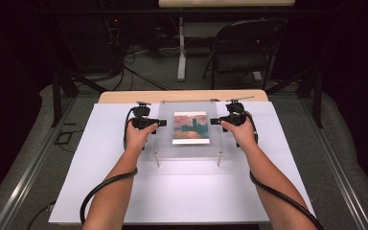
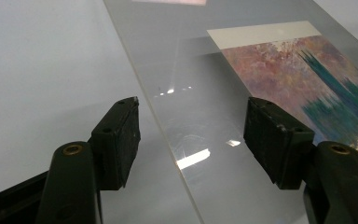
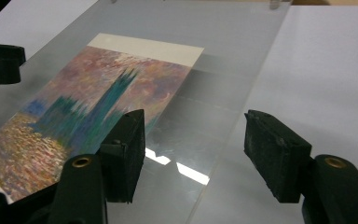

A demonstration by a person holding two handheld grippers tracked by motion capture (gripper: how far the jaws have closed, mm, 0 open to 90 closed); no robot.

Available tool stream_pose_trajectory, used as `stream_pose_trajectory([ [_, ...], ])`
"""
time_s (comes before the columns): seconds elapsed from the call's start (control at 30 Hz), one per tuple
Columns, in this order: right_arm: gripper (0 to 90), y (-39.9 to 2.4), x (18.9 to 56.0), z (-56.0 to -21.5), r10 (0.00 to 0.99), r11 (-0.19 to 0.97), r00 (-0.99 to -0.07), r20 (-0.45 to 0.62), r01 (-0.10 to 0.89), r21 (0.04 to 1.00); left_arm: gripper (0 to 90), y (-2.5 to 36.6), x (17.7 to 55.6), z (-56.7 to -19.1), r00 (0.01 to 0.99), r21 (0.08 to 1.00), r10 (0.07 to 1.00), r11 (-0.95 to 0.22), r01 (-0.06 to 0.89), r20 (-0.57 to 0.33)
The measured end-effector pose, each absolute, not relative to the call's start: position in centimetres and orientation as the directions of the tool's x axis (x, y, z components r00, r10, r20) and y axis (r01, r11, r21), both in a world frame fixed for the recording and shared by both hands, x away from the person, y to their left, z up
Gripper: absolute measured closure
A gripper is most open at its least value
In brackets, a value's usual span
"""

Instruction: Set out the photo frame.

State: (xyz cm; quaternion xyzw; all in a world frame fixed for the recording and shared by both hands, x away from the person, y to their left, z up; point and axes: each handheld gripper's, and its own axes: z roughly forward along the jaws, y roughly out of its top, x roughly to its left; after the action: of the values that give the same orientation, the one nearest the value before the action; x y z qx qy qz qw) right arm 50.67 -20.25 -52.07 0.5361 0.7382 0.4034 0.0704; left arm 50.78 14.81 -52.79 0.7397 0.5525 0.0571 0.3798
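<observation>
While both hands hovered at the sides of the pane [image 1: 190, 132], nothing was yet gripped. On the left, the left gripper [image 1: 161, 123] pointed inward at the pane's left edge, its jaws standing wide apart. In the left gripper view that edge ran up between the two pads [image 2: 121, 140], one pad over the white board [image 1: 100, 158] and the other over the clear sheet, neither pressing on it. The jaws looked set that way so they could straddle the edge and close on it from either face, though how far above the sheet they hung I could not tell.

In the middle lay the pane, a clear sheet flat over a print [image 1: 189, 127] of a dark tower above orange water, with a pale strip along its far edge. It sat near the board's far end, and small posts [image 1: 157, 159] stood at its near corners, with more at the far side, probably to hold the sheet off the board and keep it square.

On the right, the right gripper [image 1: 214, 121] mirrored the left, aimed at the pane's right edge with open jaws. In the right gripper view the edge passed between its pads [image 3: 272, 156], untouched. The matched stance suggested a level two-handed lift, so the sheet would not tilt or drag across the print.
</observation>
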Motion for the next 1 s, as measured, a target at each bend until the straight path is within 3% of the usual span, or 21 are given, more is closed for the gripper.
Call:
stream_pose_trajectory([
  [0.73,34.8,-19.7,51.1,-52.9,0.836,0.121,-0.420,0.352,0.768,0.629,31.1,14.5,51.0,-53.3,0.377,0.583,0.833,-0.083,0.808,-0.405],
  [1.0,30.6,-19.7,51.3,-53.4,0.833,0.077,-0.395,0.388,0.777,0.625,28.7,14.5,51.2,-53.6,0.366,0.575,0.827,-0.064,0.816,-0.427],
])
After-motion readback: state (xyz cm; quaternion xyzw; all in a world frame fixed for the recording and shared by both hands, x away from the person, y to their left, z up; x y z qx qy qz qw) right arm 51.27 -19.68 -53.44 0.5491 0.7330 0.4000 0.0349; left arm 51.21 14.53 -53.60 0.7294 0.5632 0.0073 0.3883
